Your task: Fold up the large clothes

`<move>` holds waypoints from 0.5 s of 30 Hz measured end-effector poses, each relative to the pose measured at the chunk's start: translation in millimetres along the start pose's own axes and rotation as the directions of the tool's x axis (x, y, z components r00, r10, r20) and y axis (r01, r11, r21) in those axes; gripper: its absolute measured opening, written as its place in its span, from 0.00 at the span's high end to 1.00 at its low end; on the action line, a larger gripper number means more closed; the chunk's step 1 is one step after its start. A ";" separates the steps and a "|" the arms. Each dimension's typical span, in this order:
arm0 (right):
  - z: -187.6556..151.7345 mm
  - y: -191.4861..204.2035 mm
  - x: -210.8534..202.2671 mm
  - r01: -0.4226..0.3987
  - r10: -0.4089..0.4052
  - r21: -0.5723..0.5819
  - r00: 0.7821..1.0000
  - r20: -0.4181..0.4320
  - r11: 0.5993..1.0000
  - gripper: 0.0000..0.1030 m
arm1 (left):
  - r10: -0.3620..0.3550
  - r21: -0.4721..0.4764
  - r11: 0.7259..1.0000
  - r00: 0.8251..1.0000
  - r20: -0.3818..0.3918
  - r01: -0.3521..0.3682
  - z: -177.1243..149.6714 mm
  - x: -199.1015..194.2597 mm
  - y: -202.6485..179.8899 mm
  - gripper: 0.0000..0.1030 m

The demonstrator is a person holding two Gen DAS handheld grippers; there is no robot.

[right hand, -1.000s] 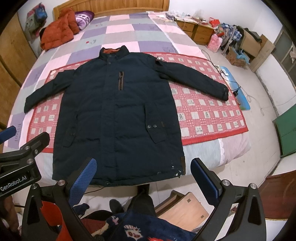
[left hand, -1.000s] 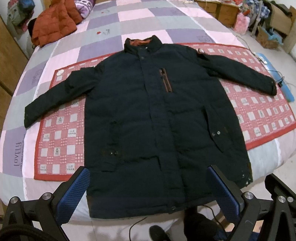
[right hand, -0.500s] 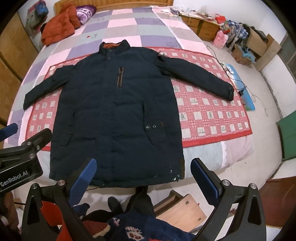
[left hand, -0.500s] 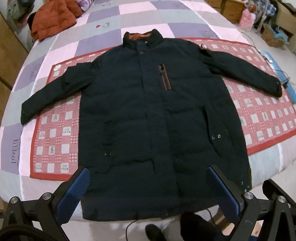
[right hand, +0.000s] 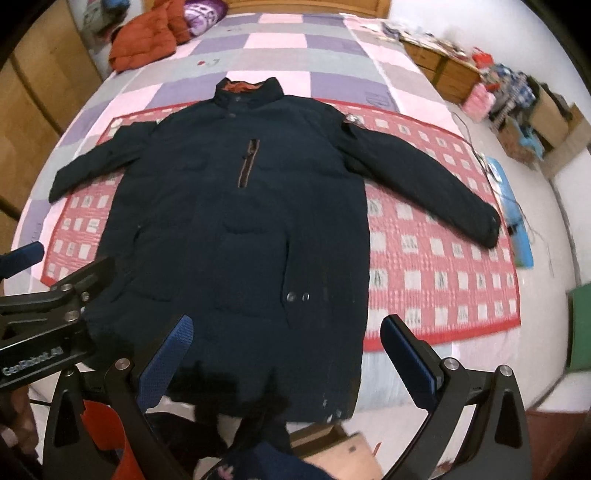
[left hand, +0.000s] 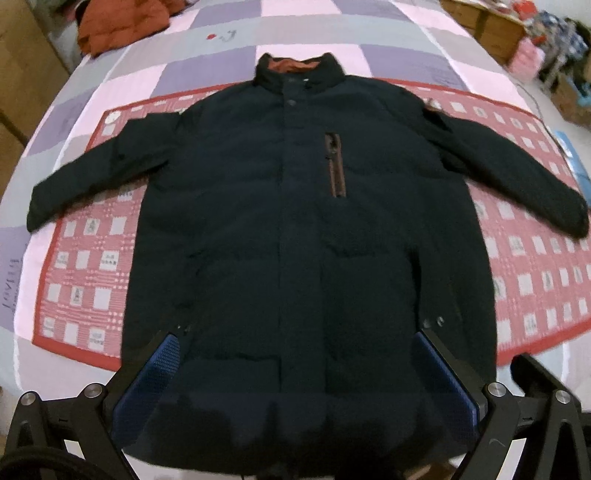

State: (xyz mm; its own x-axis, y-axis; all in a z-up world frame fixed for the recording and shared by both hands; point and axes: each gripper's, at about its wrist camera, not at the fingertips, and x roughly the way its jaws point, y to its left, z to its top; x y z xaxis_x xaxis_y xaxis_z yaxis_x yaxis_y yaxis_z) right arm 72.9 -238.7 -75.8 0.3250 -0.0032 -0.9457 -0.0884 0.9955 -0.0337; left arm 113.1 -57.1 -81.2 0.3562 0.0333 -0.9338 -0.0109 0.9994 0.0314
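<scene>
Across the bed (left hand: 369, 33), on a checked quilt of pink, grey and purple squares, a red patterned blanket (left hand: 85, 258) lies crosswise, and the dark coat (left hand: 295, 229) is spread flat on it, front up, collar at the far end, sleeves out to both sides, hem hanging over the near edge. An orange jacket (right hand: 144, 44) is bunched at the far left corner (beside a purple pillow (right hand: 201, 11)). Wooden cabinets (right hand: 443, 70) and clutter stand at the far right. The left gripper (left hand: 299, 384) has its fingers wide apart above the hem; the right gripper (right hand: 288, 358) is likewise spread, holding nothing.
</scene>
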 end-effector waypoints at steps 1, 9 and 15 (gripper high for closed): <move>7.3 -1.4 10.4 -0.003 0.003 -0.006 1.000 0.004 1.000 0.00 | 0.003 -0.014 1.000 1.000 0.000 -0.003 2.9 8.0 5.1 0.00; 51.1 -15.7 100.1 0.017 -0.015 -0.023 0.997 0.082 1.000 0.00 | 0.078 -0.034 0.996 0.996 0.049 -0.077 37.1 98.5 53.9 0.00; 78.2 -8.5 195.2 0.081 -0.078 -0.030 0.992 0.101 0.996 0.00 | 0.097 0.012 0.995 0.991 0.092 -0.099 75.1 198.5 80.7 0.00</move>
State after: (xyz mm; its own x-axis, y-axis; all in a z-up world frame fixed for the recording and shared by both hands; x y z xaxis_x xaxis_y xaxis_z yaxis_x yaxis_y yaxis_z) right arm 210.7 -240.4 -234.9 0.4247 -0.0712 -0.9026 -0.0902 0.9886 -0.1204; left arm 253.1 30.0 -237.2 0.4382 0.1300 -0.8894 -0.0345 0.9912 0.1278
